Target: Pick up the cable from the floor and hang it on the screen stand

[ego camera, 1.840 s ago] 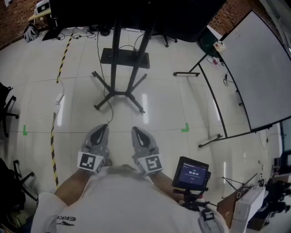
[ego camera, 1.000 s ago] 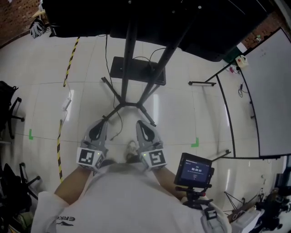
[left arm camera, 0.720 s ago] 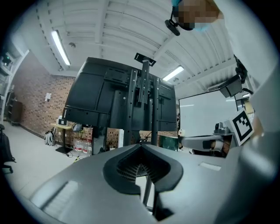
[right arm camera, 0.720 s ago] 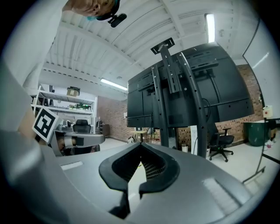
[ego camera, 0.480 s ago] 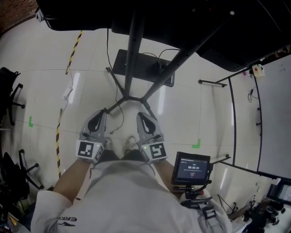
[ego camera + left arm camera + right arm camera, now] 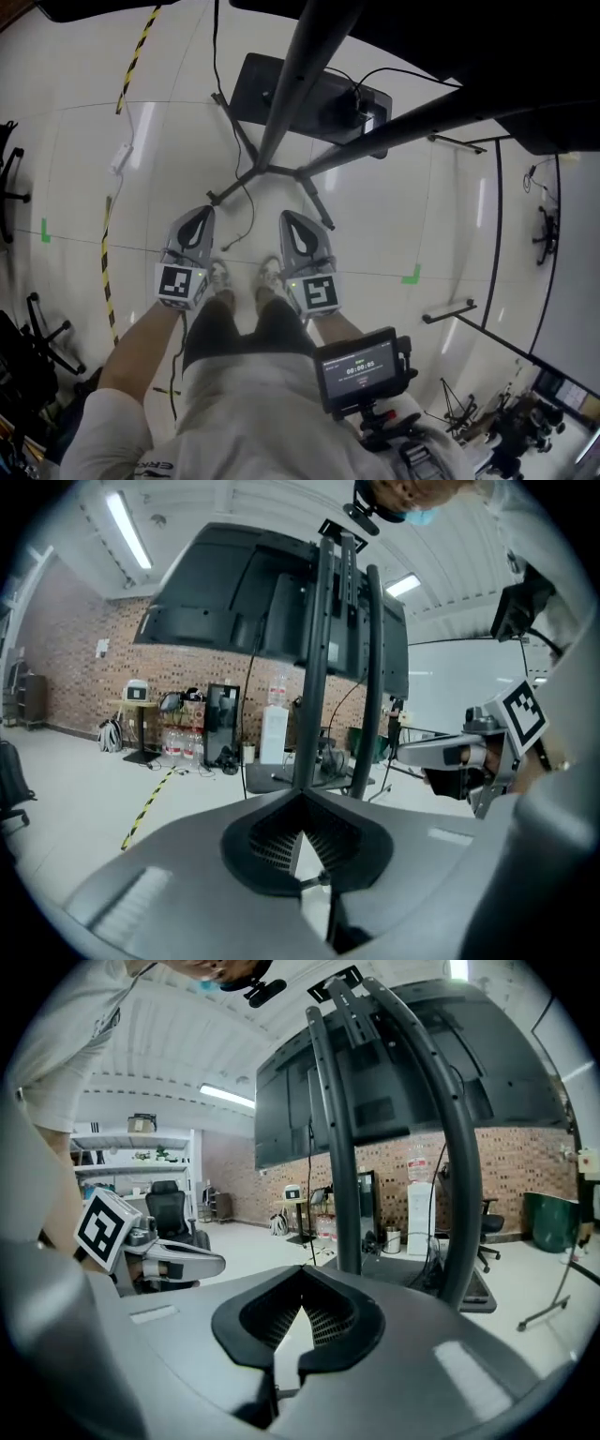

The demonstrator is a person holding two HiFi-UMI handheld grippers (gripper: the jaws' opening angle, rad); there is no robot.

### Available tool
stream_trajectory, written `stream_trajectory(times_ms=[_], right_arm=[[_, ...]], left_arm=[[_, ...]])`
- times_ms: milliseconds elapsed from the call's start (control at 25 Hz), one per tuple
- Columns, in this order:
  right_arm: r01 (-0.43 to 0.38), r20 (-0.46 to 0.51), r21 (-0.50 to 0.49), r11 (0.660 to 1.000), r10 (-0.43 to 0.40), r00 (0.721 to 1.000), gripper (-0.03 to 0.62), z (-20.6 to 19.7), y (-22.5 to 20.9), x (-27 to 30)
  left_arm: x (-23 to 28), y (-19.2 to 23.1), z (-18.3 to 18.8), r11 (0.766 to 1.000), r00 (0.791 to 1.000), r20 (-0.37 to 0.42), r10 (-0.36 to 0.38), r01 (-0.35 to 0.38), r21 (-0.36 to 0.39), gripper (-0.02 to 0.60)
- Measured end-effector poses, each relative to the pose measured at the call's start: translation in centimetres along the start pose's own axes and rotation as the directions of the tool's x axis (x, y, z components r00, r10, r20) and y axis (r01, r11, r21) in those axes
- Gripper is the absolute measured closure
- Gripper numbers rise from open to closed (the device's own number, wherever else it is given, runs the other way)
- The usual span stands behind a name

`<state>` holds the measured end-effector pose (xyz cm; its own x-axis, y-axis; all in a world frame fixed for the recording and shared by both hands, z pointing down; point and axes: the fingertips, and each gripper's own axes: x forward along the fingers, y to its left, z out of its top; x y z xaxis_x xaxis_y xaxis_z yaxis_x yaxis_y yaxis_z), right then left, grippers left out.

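Hovering side by side, left gripper (image 6: 200, 216) and right gripper (image 6: 287, 219) have closed, empty jaws; cable (image 6: 251, 214) lies just ahead between them.

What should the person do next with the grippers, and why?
Probably lower the left gripper and open its jaws: both it and the right gripper are shut and empty, while the cable lies loose on the floor below them.

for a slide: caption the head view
Left gripper and right gripper, both shut, empty, near the floor cable by the screen stand
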<state>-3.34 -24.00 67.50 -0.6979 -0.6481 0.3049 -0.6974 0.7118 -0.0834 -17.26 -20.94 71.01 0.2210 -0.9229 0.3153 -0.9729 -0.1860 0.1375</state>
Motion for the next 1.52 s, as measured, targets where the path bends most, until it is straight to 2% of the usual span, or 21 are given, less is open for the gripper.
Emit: stream_trajectory(times_ms=[280,520,800,1000,1280,1520], right_arm=[[-0.007,-0.071,0.016,1.0,0.008,0.997,0.582,-13.7,-1.2,6.0],[-0.006,-0.119,0.013,1.0,0.008,0.993,0.582,-25.6,-2.4,9.8],[-0.038,-0.14,-0.013,0.999,0.036,0.989,0.581,-36.5,-3.4,13.9],[-0.101,-0.138,-0.042,0.994,0.095,0.986,0.581,-43.6,-4.6,17.6],[-0.134,-0.121,-0.08,0.988,0.124,0.985,0.58,-53.2,-6.1,22.9],[-0.139,-0.118,-0.076,0.987,0.129,0.985,0.58,-57.2,-6.1,24.6]], left_arm=[[5.9,3.6,-14.6,1.0,0.998,-0.067,0.001,-0.001,0.003,0.583],[10.2,6.4,-25.4,1.0,0.996,-0.091,0.006,-0.005,0.013,0.583],[15.6,8.7,-35.1,0.999,0.995,-0.091,-0.027,0.03,0.031,0.583],[19.9,10.8,-42.4,0.997,0.994,-0.096,-0.054,0.058,0.045,0.583],[24.7,12.7,-48.7,0.99,0.992,-0.064,-0.108,0.113,0.08,0.583],[26.7,12.9,-50.4,0.987,0.991,-0.035,-0.126,0.129,0.095,0.583]])
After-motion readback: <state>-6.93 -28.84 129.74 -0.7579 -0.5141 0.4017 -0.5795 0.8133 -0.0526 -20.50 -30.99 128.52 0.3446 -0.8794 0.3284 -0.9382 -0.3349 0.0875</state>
